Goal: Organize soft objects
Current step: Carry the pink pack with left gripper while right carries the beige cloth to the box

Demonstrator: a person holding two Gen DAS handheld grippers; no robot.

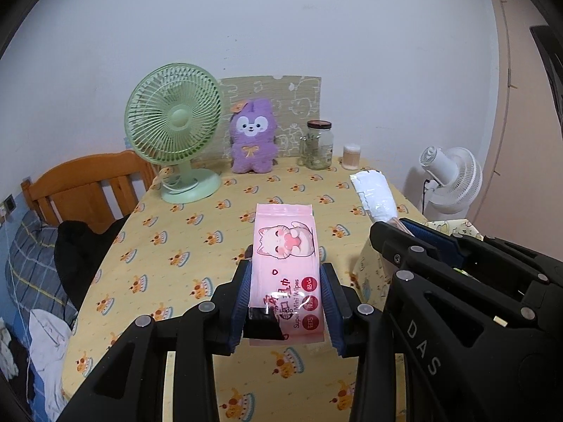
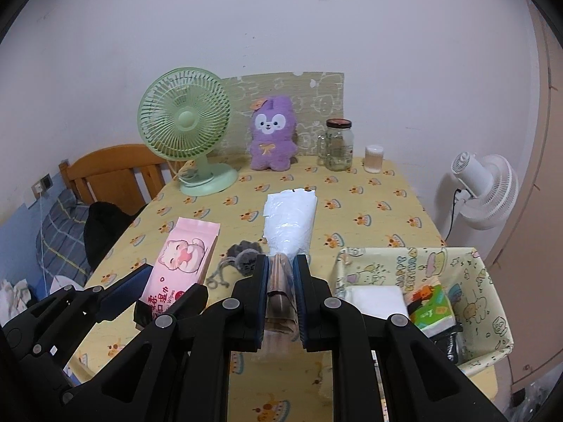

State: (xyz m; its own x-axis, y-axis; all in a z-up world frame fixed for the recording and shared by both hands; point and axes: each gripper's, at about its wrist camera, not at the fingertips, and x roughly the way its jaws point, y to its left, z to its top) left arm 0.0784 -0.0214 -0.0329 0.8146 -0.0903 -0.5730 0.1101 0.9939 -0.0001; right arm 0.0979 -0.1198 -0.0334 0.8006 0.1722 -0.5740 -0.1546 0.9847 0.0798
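Left wrist view, left to right: a wooden chair back stands at 9 o'clock of the table, whose yellow cloth bears a cake print. At 11 o'clock on the table stands a green desk fan; just right of it, at 12 o'clock, a purple plush toy sits upright against a patterned board, then a glass jar and a small tub of cotton swabs. The left gripper has its jaws closed onto the 2 long sides of a pink wet-wipes pack, which points toward 12 o'clock, its far end lifted off the cloth. At 2 o'clock the right gripper holds a white plastic packet. A white floor fan stands beyond the table edge at 3 o'clock.

Right wrist view, left to right: the left gripper with the pink wet-wipes pack lies at 9 o'clock. A small grey knitted item with a cord rests on the cloth between the 2 grippers. The right gripper has its jaws nearly closed on the brown end of the white plastic packet, which extends toward 12 o'clock. At 3 o'clock a fabric basket printed with cartoons holds a white tissue pack and a green packet.
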